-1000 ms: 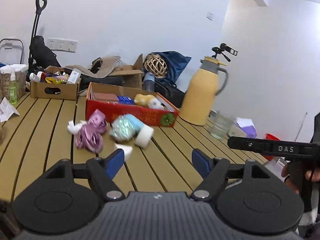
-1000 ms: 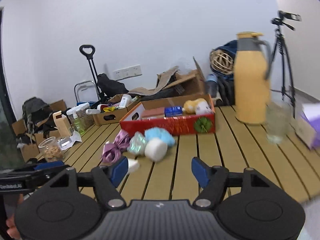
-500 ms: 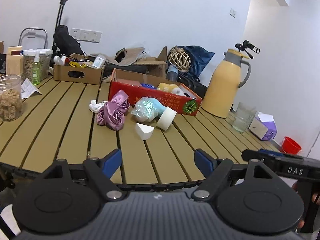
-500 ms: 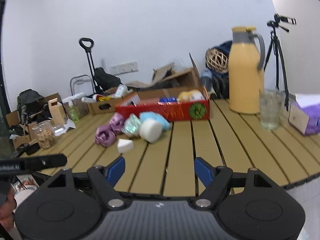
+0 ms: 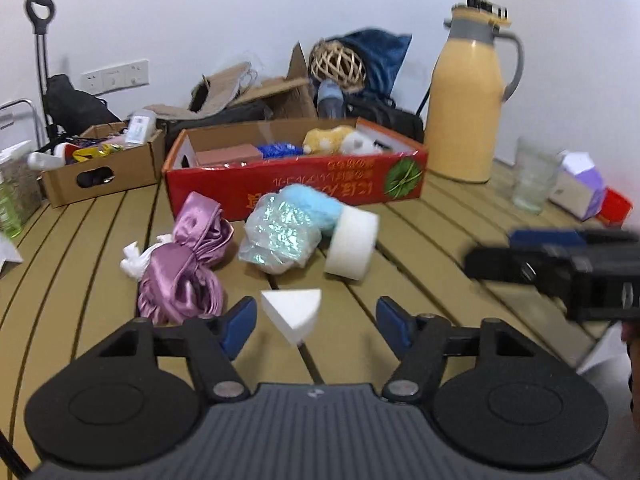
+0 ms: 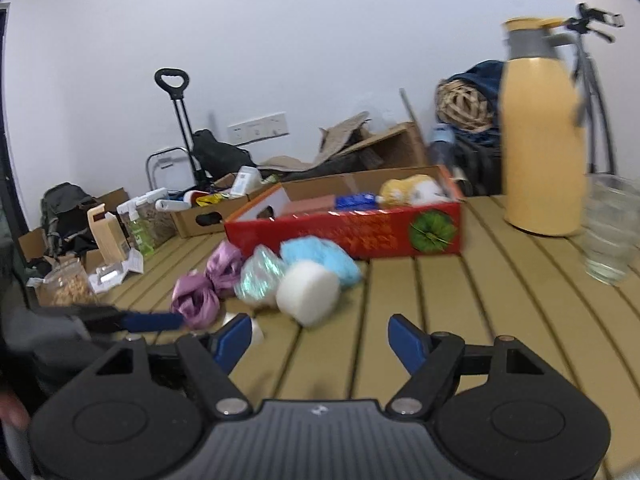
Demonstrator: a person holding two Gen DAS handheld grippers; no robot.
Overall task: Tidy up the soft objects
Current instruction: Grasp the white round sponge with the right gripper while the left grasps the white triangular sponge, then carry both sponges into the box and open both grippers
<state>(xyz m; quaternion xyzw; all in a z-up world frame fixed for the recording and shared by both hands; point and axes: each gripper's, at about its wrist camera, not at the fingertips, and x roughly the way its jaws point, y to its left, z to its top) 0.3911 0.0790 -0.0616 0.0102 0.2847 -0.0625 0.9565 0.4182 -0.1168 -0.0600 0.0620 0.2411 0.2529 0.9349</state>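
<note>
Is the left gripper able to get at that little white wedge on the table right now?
Probably yes. The white wedge lies between the closing jaws of the left gripper, not yet pinched, with nothing blocking; the purple cloth sits just beside it.

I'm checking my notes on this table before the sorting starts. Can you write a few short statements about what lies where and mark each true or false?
1. The white wedge sponge lies on the table between the fingers of the left gripper. True; the jaws are closing but the pads do not touch it.
2. The purple satin cloth is inside the red box. False; it lies on the table in front of the box.
3. The yellow thermos stands upright beside the red box. True.
4. The right gripper holds the white round sponge. False; its jaws are open and hold nothing.
5. The yellow plush toy lies on the table. False; it is in the red box.
</note>
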